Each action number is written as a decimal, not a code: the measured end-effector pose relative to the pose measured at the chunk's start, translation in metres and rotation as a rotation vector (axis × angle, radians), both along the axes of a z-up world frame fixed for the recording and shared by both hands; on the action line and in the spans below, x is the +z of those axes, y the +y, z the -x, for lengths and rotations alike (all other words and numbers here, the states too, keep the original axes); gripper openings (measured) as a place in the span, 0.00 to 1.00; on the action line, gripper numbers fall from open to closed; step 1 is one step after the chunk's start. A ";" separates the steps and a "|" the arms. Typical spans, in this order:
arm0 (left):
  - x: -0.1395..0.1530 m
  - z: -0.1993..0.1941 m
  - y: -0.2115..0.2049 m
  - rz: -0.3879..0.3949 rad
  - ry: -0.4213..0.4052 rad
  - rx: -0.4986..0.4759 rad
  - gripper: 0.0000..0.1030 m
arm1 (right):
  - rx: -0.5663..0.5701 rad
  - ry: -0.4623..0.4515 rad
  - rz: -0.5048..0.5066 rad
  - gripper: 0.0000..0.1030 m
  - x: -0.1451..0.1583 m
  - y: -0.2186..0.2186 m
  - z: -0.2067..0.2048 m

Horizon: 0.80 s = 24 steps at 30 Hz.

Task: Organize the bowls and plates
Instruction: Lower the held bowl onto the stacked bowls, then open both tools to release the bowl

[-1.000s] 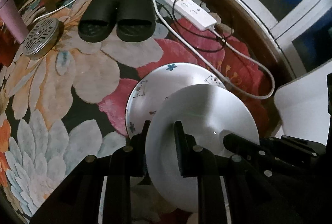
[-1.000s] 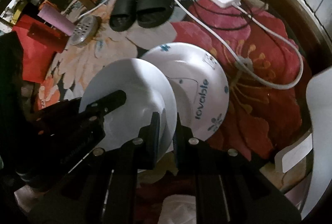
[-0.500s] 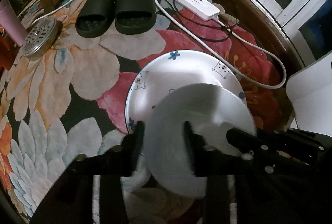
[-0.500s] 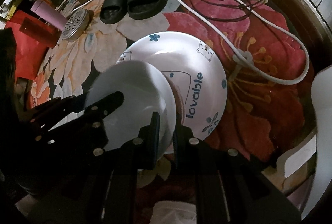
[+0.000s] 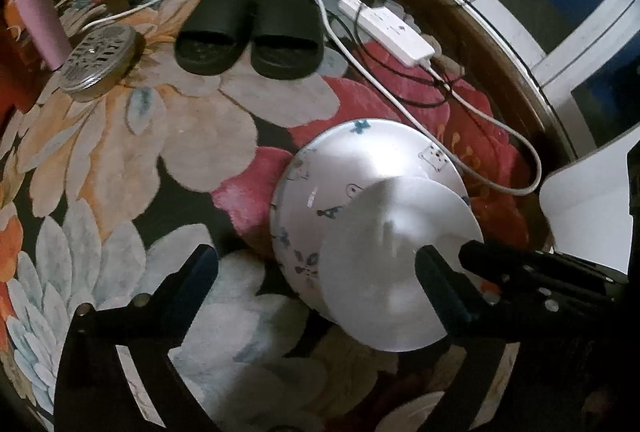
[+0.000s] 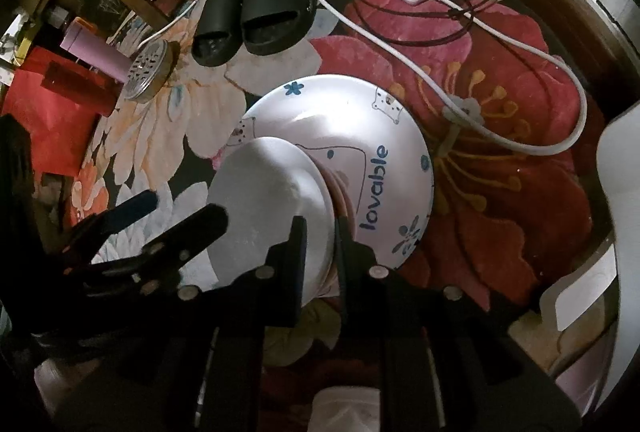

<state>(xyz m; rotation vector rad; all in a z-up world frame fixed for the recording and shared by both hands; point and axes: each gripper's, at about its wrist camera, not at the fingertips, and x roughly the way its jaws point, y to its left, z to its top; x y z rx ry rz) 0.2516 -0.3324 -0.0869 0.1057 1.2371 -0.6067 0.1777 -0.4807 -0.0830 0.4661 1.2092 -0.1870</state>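
A large white plate with blue "lovable" print (image 6: 384,127) (image 5: 360,155) lies on the floral rug. A smaller plain white plate (image 6: 272,191) (image 5: 392,264) is held tilted over its near edge. My right gripper (image 6: 320,232) is shut on the small plate's rim. My left gripper (image 5: 316,272) is open, its fingers wide apart on either side of the small plate's left edge, not gripping it; it also shows in the right wrist view (image 6: 160,216).
Black slippers (image 5: 248,31), a round metal strainer (image 5: 98,59), a pink cup (image 5: 38,15), a white power strip (image 5: 386,27) with a cable (image 5: 480,119) running past the large plate, and a white chair edge (image 5: 588,199) at right.
My left gripper has opened and let go of the small plate. The right gripper has kept its hold and carried the plate lower over the large plate.
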 end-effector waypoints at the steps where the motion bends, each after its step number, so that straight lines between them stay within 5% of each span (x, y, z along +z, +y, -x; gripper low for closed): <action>1: 0.001 -0.002 0.005 0.003 -0.001 0.012 0.98 | -0.004 -0.003 0.006 0.33 0.001 0.000 0.000; 7: 0.002 -0.015 0.028 -0.004 -0.001 0.087 0.99 | -0.050 -0.034 0.023 1.00 0.006 -0.004 0.004; 24: 0.005 -0.014 0.060 0.025 -0.002 0.135 0.99 | 0.008 -0.079 0.069 1.00 0.016 0.022 -0.003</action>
